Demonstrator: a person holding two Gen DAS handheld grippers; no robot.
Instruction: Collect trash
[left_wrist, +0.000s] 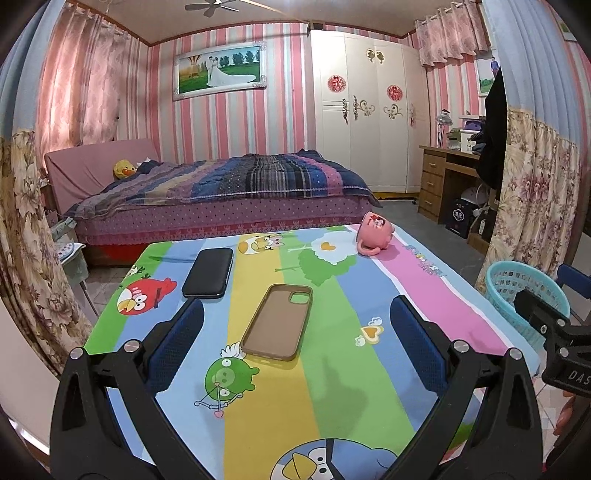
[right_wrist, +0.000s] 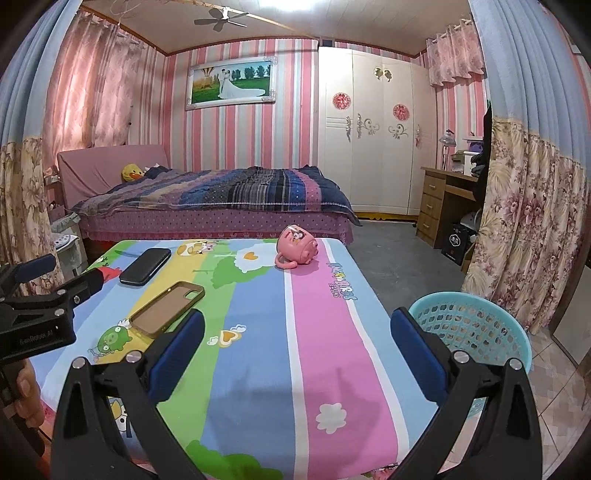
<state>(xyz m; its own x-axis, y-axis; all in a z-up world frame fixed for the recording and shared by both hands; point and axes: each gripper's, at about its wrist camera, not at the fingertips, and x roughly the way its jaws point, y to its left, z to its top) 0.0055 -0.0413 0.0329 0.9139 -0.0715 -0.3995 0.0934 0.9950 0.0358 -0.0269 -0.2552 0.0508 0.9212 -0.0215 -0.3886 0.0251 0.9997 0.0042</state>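
- The counter wears a striped cartoon-bird cloth; behind it stand a bed and a white wardrobe.
- On it: a dark phone near the far left corner, an empty brown phone case mid-counter, and a pink mug tipped over at the far right corner.
- A turquoise basket sits beside the right edge (floor beneath it hidden).
- The left gripper and right gripper both have fingers spread apart, holding nothing.

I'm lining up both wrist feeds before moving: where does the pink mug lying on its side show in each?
Left wrist: pink mug upper right of centre, at the table's far edge on the pink stripe.
Right wrist: pink mug near centre, far edge, same stripe.
Shared landmark: the empty brown phone case nearer the camera, to its left.
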